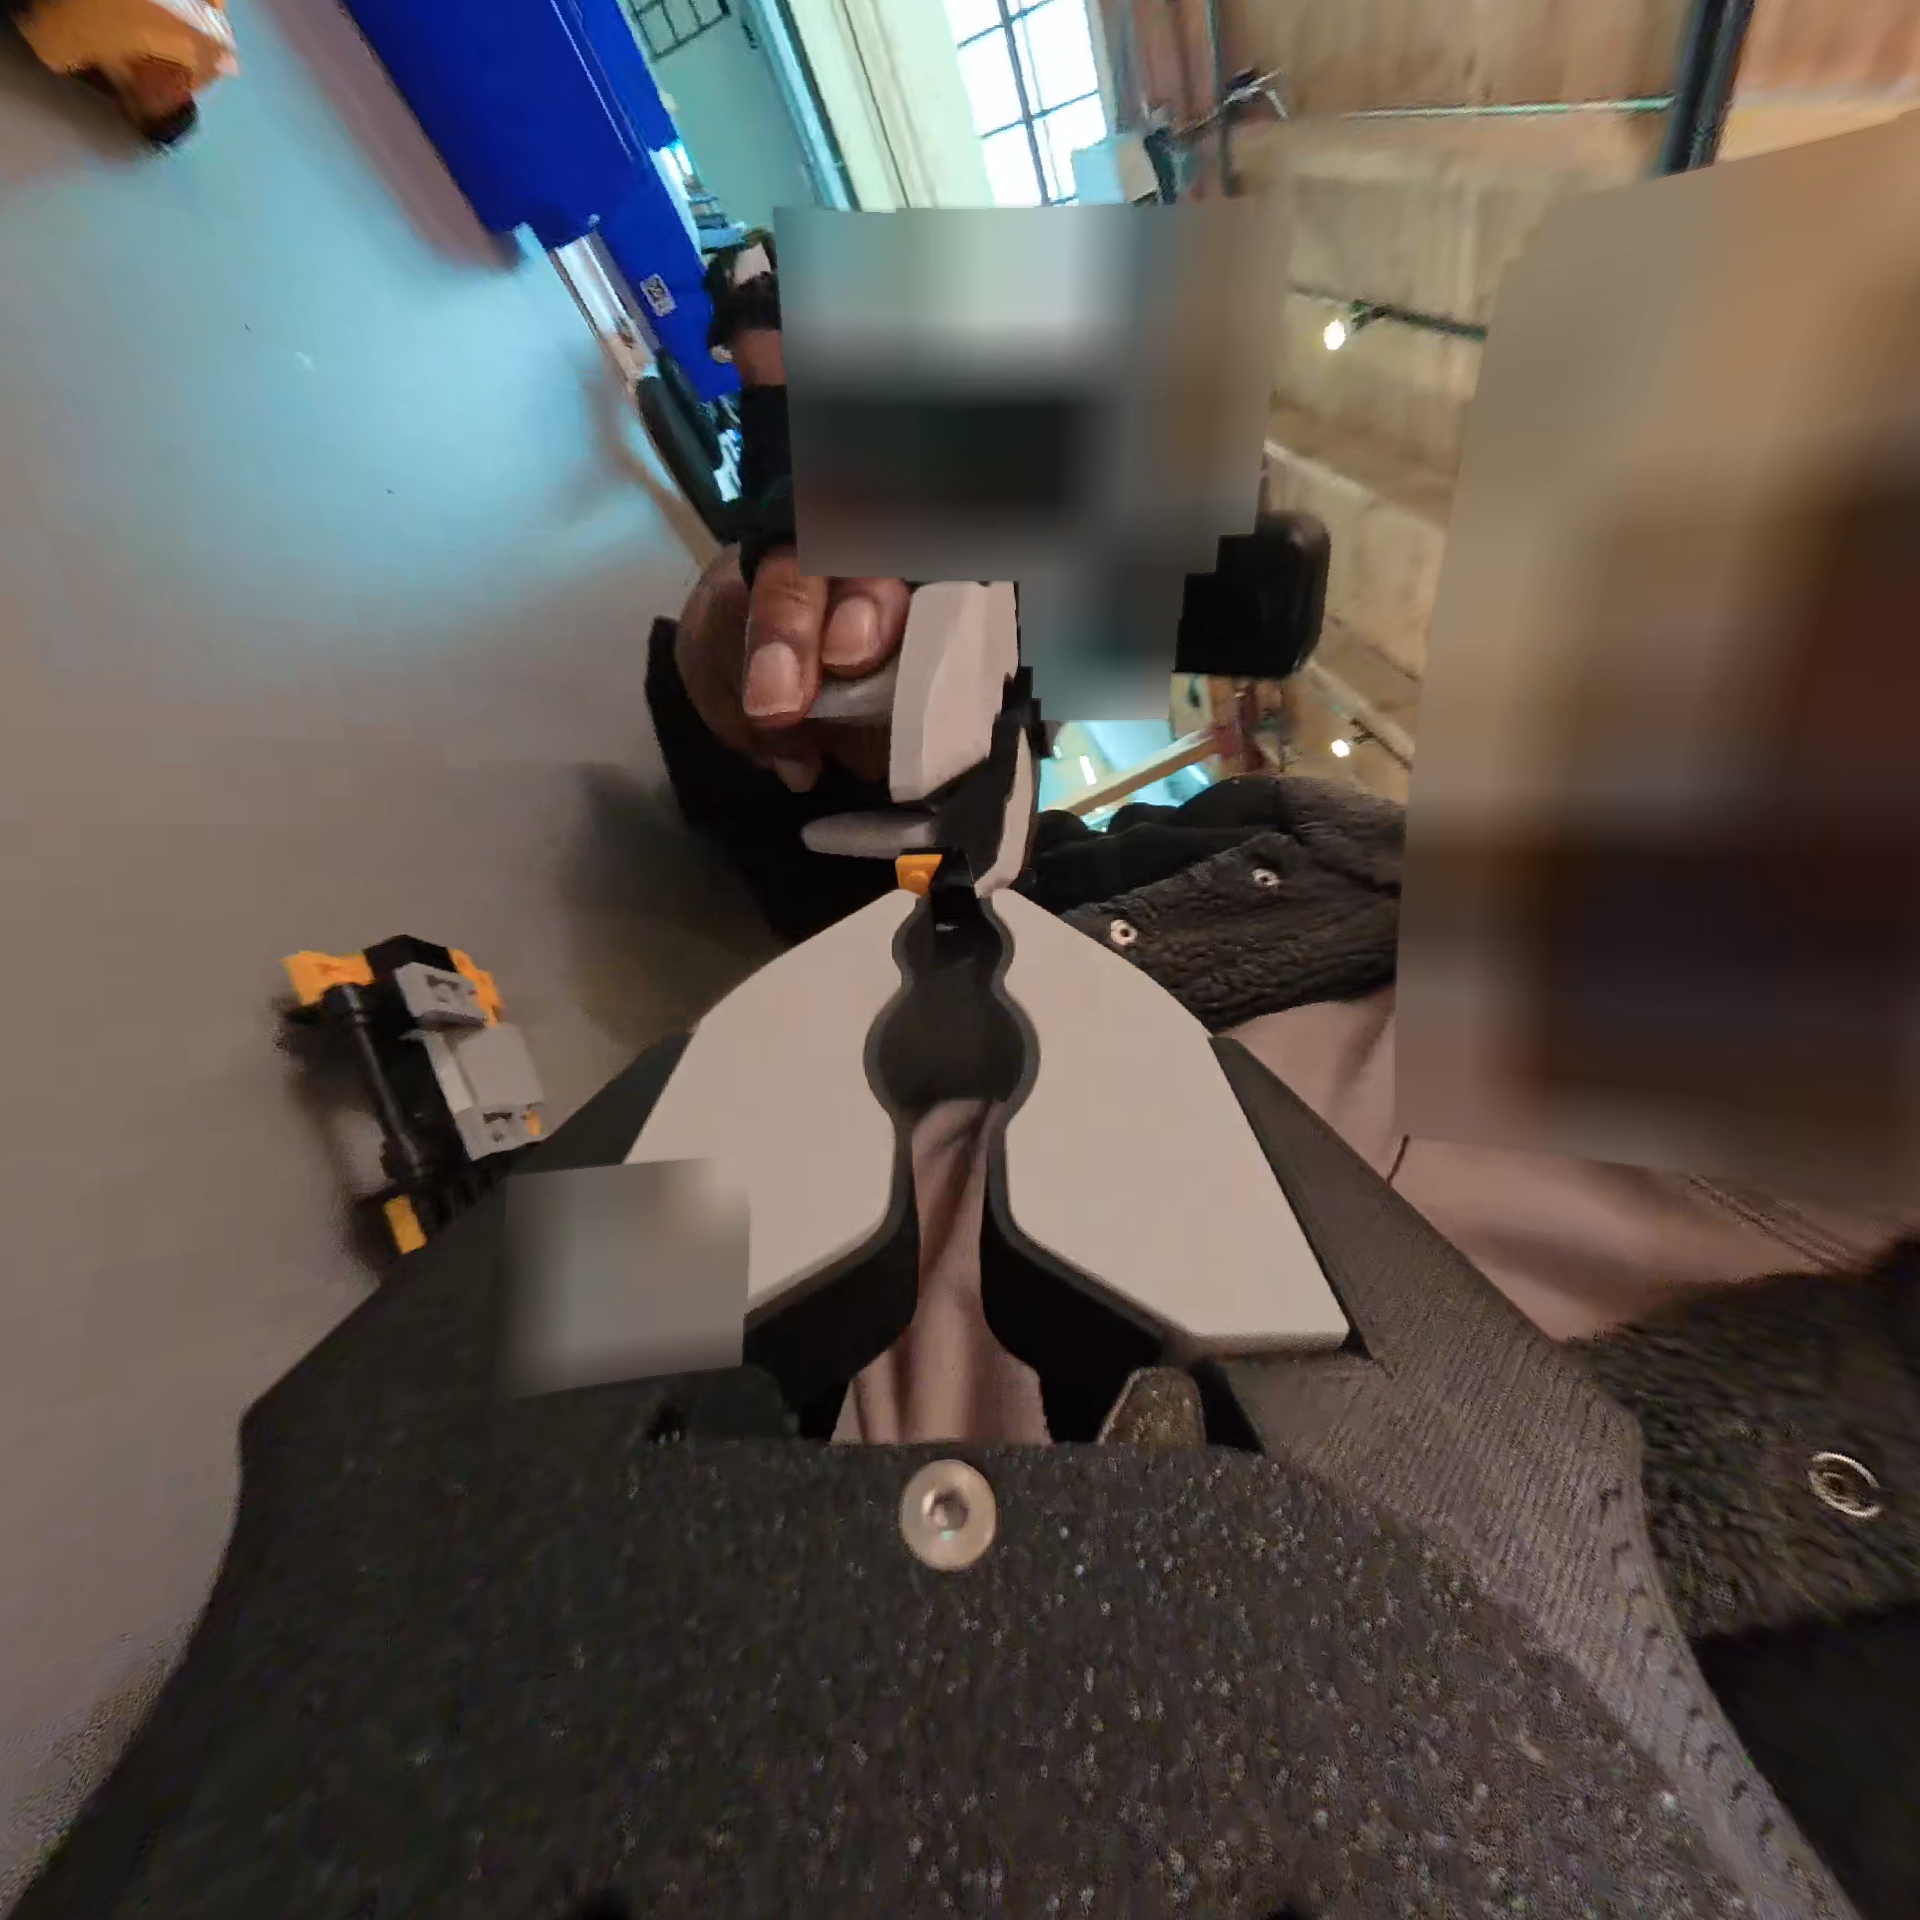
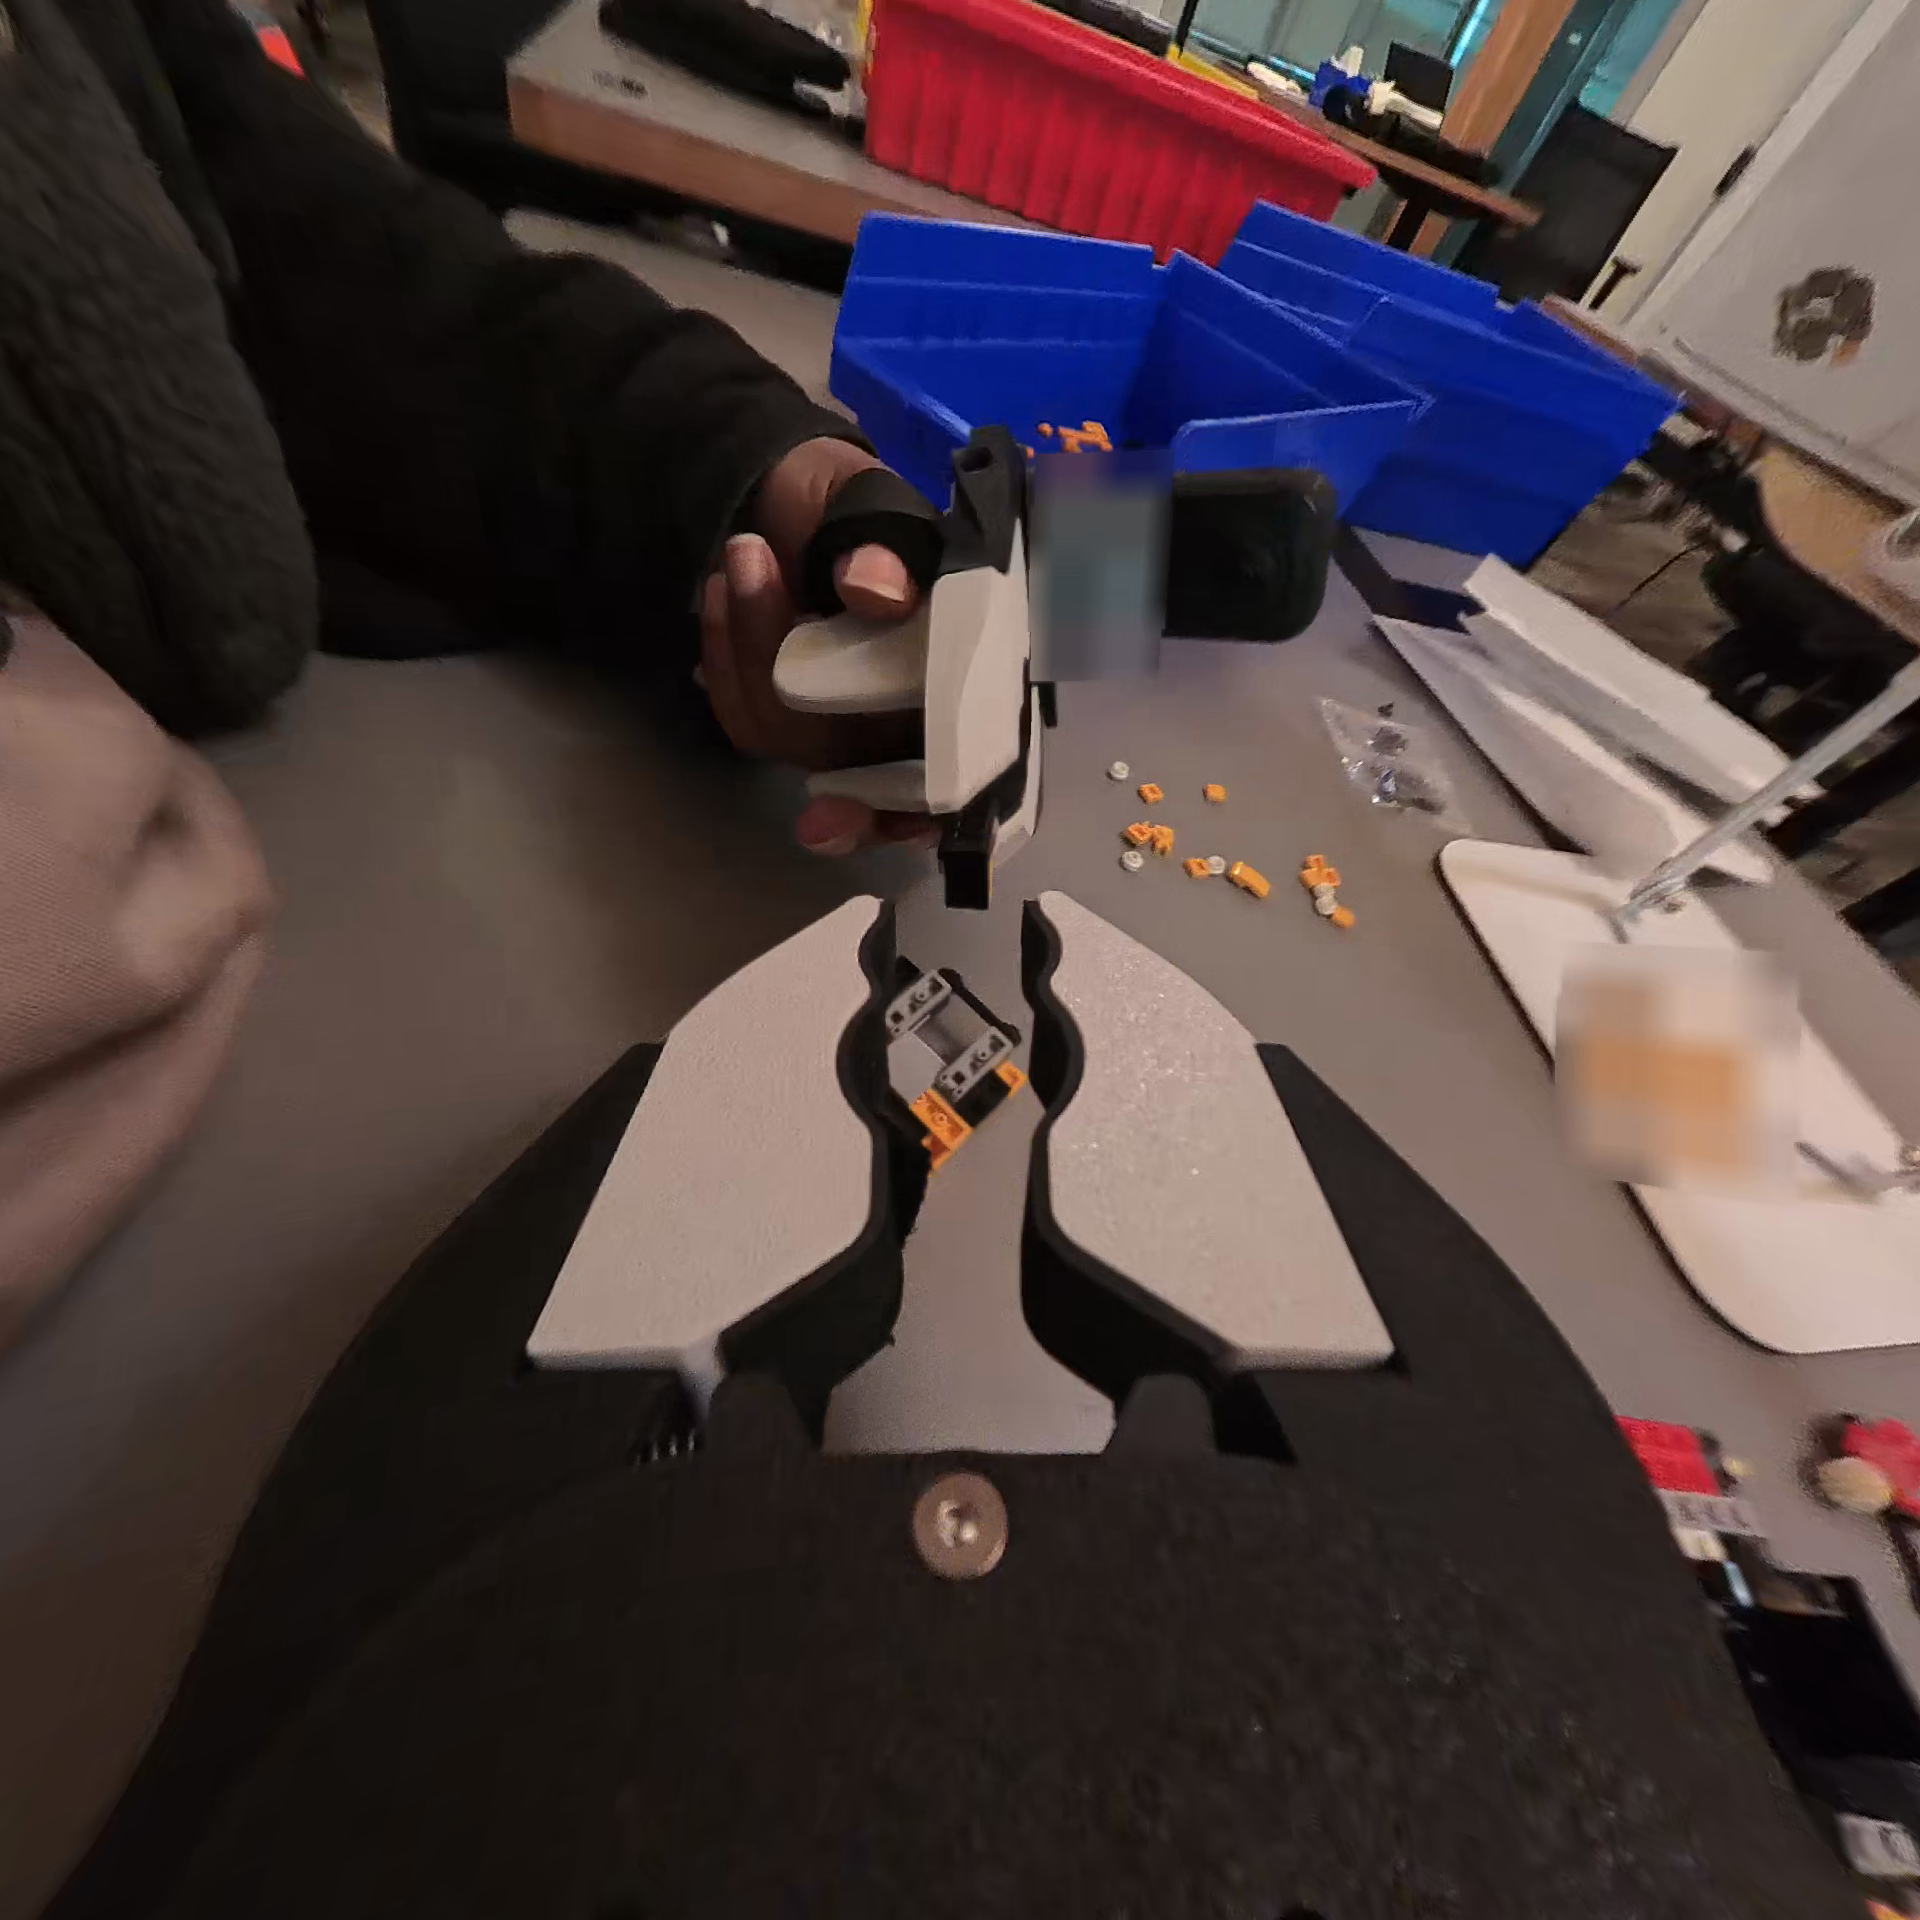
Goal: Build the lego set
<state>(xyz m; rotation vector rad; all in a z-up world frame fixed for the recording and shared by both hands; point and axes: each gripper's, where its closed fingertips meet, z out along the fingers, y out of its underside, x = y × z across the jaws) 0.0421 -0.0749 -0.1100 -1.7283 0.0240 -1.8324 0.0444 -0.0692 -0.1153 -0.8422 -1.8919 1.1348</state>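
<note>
The left gripper (image 1: pixel 951 914) is clenched, its tips pinched on a small black piece with an orange piece (image 1: pixel 916 871) attached at its end; what the black piece is cannot be told. It is held in the air, facing the right gripper (image 1: pixel 935 821), which is gripped by a hand (image 1: pixel 790 665).

The right gripper (image 2: pixel 961 925) is released, with a clear gap seen between its fingers and nothing held. Through that gap the half-built model (image 2: pixel 951 1060), made of grey, black and orange bricks, is seen lying on the grey table (image 2: pixel 468 883), apart from both fingers. In the left wrist view the same model (image 1: pixel 426 1070) lies on the table to the left.

Blue bins (image 2: pixel 1226 353) are set at the far side of the table; a few orange pieces (image 2: pixel 1070 436) are seen in the nearest one. A red bin (image 2: pixel 1060 135) stands behind them; its contents are hidden. Loose orange and grey pieces (image 2: pixel 1226 862) are scattered on the table near a clear plastic bag (image 2: pixel 1382 753).
</note>
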